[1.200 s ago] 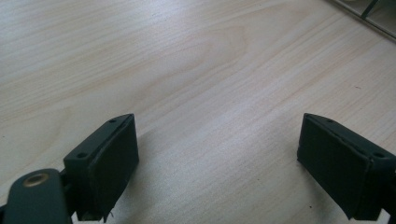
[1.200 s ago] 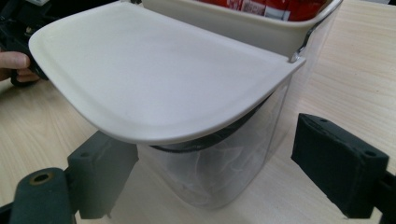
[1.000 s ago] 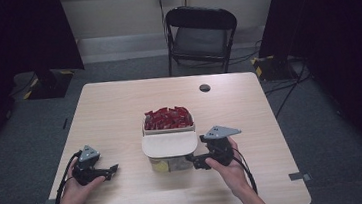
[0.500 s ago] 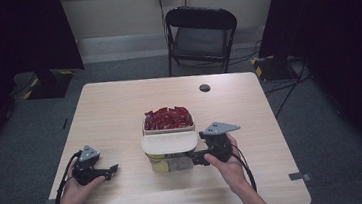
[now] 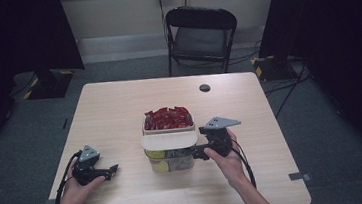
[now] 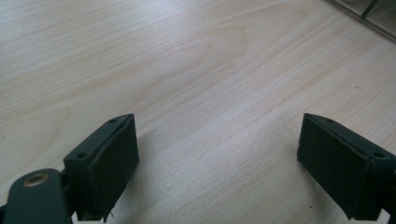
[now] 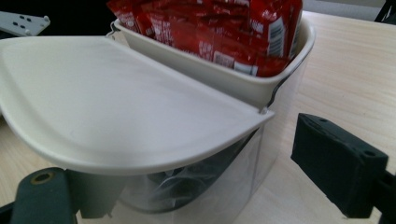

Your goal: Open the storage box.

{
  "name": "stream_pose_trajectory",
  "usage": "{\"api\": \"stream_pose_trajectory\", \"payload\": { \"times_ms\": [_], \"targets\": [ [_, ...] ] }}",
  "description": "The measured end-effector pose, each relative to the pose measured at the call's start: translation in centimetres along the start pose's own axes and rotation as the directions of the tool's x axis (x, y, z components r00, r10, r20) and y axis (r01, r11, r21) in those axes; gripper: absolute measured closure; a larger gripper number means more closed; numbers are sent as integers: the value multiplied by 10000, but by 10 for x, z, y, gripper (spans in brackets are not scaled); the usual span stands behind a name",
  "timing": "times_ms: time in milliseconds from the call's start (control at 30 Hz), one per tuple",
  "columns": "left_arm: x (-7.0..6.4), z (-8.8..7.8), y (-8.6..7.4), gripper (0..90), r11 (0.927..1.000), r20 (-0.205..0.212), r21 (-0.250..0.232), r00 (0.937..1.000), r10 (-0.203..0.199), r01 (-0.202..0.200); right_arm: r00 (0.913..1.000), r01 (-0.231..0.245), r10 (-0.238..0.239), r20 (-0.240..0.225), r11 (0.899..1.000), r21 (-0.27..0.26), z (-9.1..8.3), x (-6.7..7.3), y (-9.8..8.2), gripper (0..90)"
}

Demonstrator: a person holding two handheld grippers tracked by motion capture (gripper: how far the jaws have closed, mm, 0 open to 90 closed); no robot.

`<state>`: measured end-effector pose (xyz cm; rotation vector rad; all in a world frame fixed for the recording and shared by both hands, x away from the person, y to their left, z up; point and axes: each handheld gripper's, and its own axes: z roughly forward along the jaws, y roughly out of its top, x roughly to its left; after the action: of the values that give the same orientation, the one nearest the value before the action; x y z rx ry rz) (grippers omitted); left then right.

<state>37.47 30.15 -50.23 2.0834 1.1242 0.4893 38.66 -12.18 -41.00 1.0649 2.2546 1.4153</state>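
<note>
A clear plastic container (image 5: 171, 162) stands mid-table with a white tray of red packets (image 5: 168, 117) in its far half. Its white lid (image 5: 168, 140) juts out over the near half. My right gripper (image 5: 197, 153) is at the container's right side, pointing left at it, jaws open. In the right gripper view (image 7: 219, 186) the left jaw is tucked under the lid (image 7: 116, 107). The right jaw stands clear of the clear wall (image 7: 243, 168), beside the packets (image 7: 219, 28). My left gripper (image 5: 111, 170) rests open on the table at the near left, with nothing but bare wood between its jaws (image 6: 219, 172).
The light wooden table (image 5: 114, 108) has a small black round thing (image 5: 205, 87) near its far edge. A black folding chair (image 5: 201, 29) stands behind the table. Cables trail from both grippers toward the near edge.
The right gripper has shifted only slightly beside the container's right side. The left hand and its gripper have stayed put.
</note>
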Motion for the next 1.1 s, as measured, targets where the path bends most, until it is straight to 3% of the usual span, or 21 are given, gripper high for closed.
{"api": "stream_pose_trajectory", "payload": {
  "times_ms": [1100],
  "targets": [
    [0,0,0,120,10000,2,-3,10000,0,0,9991,-412,413,30,9986,-322,13,-19,18,132]
  ]
}}
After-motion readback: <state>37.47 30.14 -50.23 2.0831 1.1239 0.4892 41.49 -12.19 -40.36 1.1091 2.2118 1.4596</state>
